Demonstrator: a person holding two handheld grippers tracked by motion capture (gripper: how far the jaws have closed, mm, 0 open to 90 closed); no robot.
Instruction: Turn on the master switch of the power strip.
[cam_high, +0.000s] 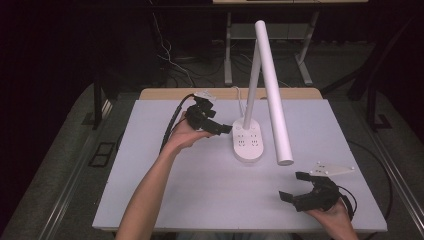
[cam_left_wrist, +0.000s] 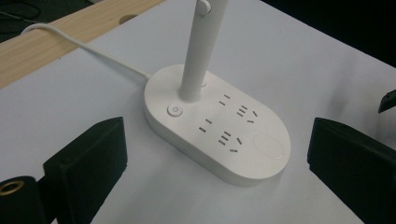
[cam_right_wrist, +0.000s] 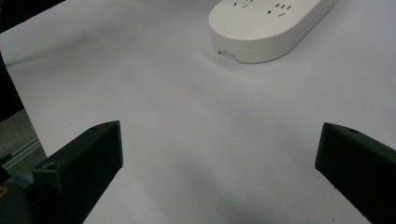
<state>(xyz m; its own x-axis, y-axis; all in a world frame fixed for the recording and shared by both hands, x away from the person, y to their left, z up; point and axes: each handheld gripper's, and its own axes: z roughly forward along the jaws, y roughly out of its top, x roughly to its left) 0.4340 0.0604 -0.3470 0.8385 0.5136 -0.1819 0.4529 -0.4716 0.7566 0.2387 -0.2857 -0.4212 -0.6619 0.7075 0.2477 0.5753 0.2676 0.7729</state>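
Note:
A white desk lamp stands on an oval base (cam_high: 248, 142) (cam_left_wrist: 219, 128) (cam_right_wrist: 266, 25) with built-in sockets and a round power button (cam_left_wrist: 174, 111). Its thin stem (cam_high: 253, 75) (cam_left_wrist: 200, 51) rises from the base, and a long white tube head (cam_high: 272, 95) slants down toward the front. My left gripper (cam_high: 220, 125) (cam_left_wrist: 217, 161) is open just left of the base, jaws pointing at it and empty. My right gripper (cam_high: 292, 186) (cam_right_wrist: 219, 172) is open near the table's front right, over bare table, holding nothing.
The white table top (cam_high: 200, 190) has a wooden strip (cam_high: 165, 93) (cam_left_wrist: 51, 42) along its far edge. The lamp's white cord (cam_left_wrist: 88, 46) runs back over that strip. Desk legs and cables stand on the dark floor behind.

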